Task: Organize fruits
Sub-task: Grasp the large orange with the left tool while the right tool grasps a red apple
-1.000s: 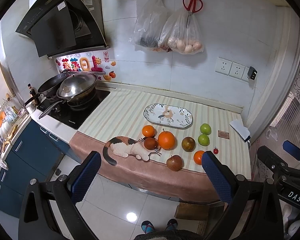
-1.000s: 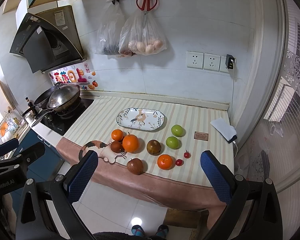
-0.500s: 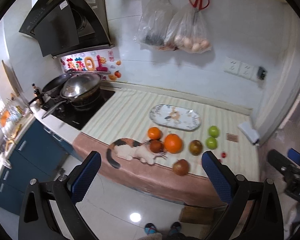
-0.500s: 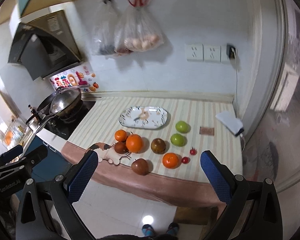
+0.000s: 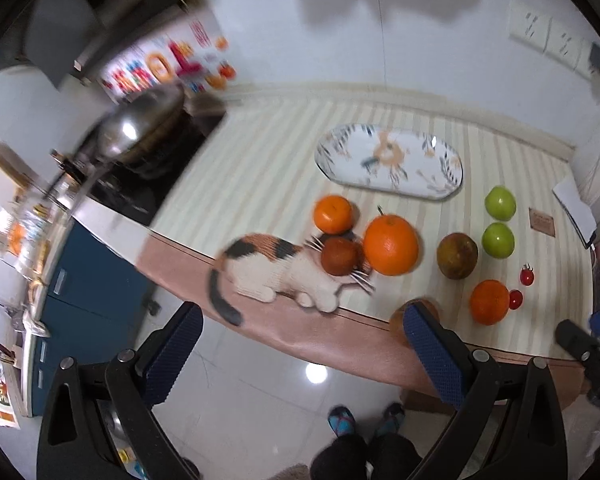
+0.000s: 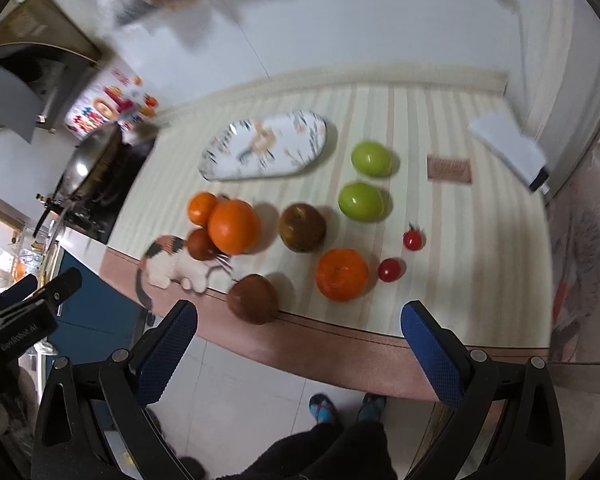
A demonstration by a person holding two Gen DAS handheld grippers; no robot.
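Along the worktop [image 6: 460, 208] edge in the lower middle of both views, fruit lies loose below the empty plate [image 6: 266, 148]; both the left gripper [image 5: 300, 344] and right gripper [image 6: 298, 340] hang spread and empty; approach the nearest brown fruit [image 6: 253, 298] squarely, closing gently so it cannot roll off

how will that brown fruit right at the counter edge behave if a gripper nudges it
The brown fruit looks round, so it would probably roll. It sits at the counter's front edge, so a nudge toward the person might send it off. Its skin seems smooth, so the open right gripper may slip.
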